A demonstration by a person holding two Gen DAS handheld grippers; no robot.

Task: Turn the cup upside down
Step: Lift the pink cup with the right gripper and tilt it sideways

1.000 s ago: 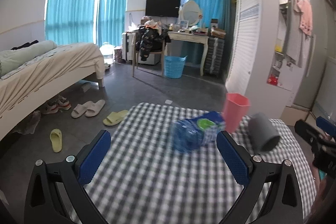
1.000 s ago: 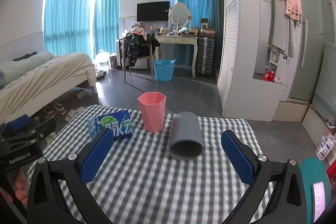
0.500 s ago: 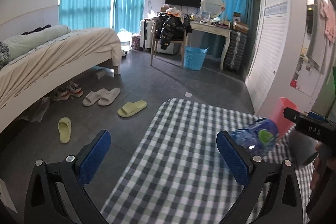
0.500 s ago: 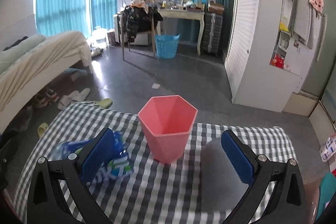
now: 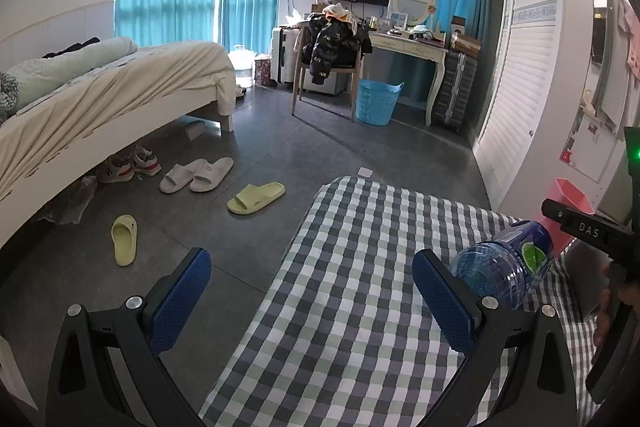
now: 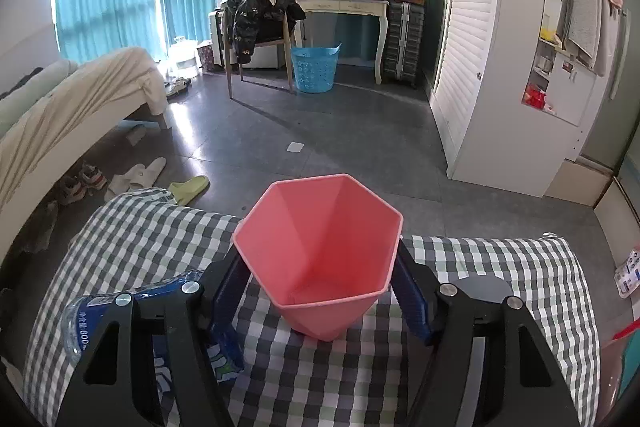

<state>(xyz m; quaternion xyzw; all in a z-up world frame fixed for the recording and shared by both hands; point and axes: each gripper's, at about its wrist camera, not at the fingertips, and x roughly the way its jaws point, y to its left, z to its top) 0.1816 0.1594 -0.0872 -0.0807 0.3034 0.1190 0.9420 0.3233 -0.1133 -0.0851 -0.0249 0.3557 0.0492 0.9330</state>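
Note:
A pink hexagonal cup (image 6: 320,259) stands upright, mouth up, on the checked tablecloth (image 6: 160,231). My right gripper (image 6: 318,291) has its blue pads pressed against both sides of the cup, shut on it. In the left wrist view the cup (image 5: 570,199) is at the far right, partly hidden behind the right gripper's black body (image 5: 588,229). My left gripper (image 5: 312,297) is open and empty over the table's left part.
A blue water bottle (image 5: 500,267) lies on its side left of the cup; it also shows in the right wrist view (image 6: 84,315). A grey cup (image 6: 480,285) lies behind my right finger. The table's left edge (image 5: 288,255) drops to the floor with slippers (image 5: 256,199).
My right gripper moved forward around the pink cup and closed on it. My left gripper swung left, away from the bottle and cups.

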